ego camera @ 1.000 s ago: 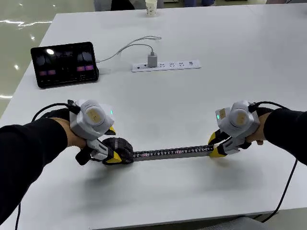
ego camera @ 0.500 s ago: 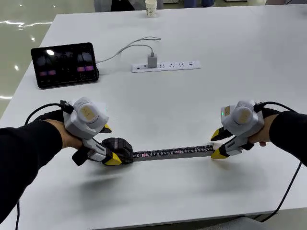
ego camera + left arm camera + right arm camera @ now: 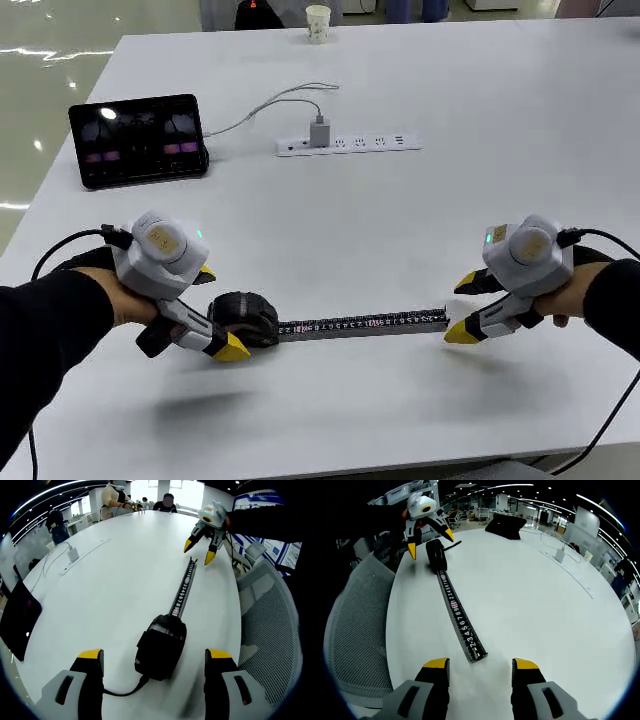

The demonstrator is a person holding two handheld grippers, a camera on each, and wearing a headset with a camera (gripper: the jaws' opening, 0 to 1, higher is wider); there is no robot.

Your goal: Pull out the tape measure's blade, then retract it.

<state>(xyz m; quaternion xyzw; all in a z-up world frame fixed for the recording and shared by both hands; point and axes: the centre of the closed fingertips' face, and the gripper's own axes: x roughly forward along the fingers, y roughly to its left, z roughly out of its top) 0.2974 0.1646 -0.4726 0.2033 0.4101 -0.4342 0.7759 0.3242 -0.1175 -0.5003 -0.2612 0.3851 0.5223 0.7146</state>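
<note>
I find both pairs of fingers spread wide, holding nothing: the tape measure case lies on the worktop between the left gripper fingers, and its blade runs straight away to end just ahead of the right gripper.

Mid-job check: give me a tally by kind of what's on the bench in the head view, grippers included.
Tape measure: 1
Grippers: 2 (left gripper, right gripper)
Tablet: 1
Power strip: 1
Charger: 1
Paper cup: 1
Total: 7
</note>
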